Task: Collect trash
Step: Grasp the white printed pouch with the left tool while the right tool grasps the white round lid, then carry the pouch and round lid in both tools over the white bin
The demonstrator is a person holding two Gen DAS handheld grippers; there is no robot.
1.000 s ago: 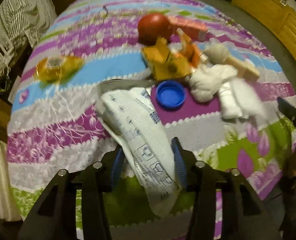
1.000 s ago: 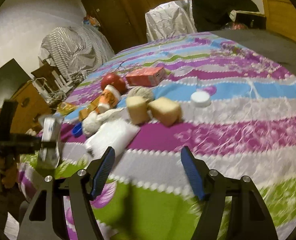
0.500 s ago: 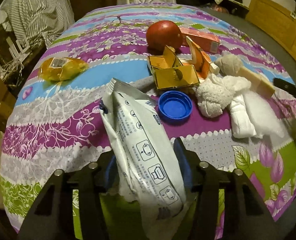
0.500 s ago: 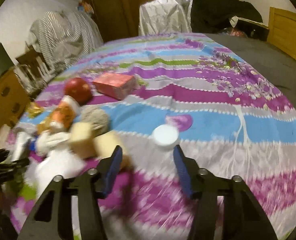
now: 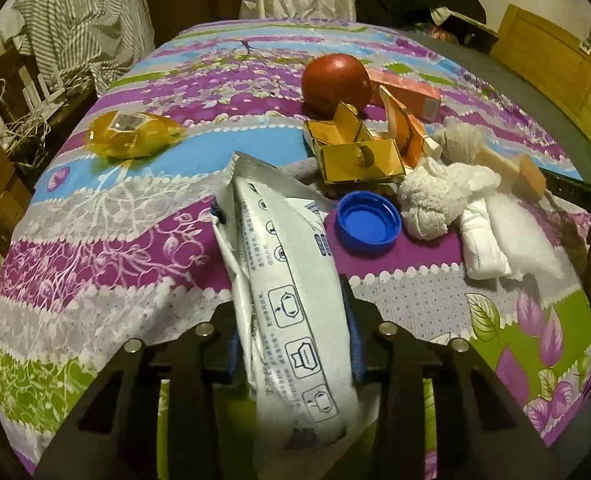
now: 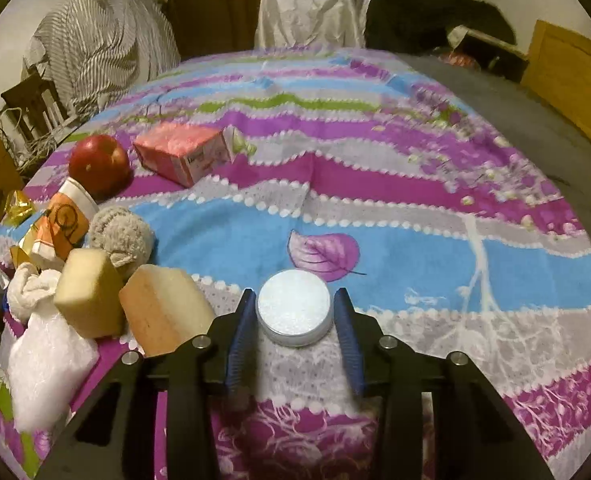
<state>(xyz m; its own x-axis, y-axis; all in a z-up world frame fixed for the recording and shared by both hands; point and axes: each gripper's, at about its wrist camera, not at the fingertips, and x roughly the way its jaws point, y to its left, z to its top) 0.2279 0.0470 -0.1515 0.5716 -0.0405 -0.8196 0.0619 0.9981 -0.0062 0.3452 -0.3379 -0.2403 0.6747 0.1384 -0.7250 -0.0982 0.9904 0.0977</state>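
Note:
My left gripper point(image 5: 291, 320) grips a white printed wipe packet point(image 5: 287, 276) that sticks up and forward between its blue pads. Its jaws are closing and press the packet's sides. Beyond it lie a blue bottle cap point(image 5: 368, 218), a crumpled white cloth point(image 5: 435, 200) and a torn gold carton point(image 5: 355, 152). My right gripper point(image 6: 293, 308) sits low on the bedspread with a round white lid point(image 6: 294, 308) between its fingers. Its jaws are closing, and the pads stand just beside the lid's rim with a thin gap.
A striped purple, blue and green bedspread point(image 6: 415, 240) covers the bed. On it lie a red apple point(image 6: 99, 162), a pink box point(image 6: 183, 150), an orange cup point(image 6: 65, 220), two sponges point(image 6: 89, 292) and a yellow wrapper point(image 5: 133, 134). Furniture and clothes stand at the bed's far side.
My right gripper swept across the bed from the clutter to the white lid and narrowed its jaws around it. The left gripper squeezed tighter on the packet and tilted slightly.

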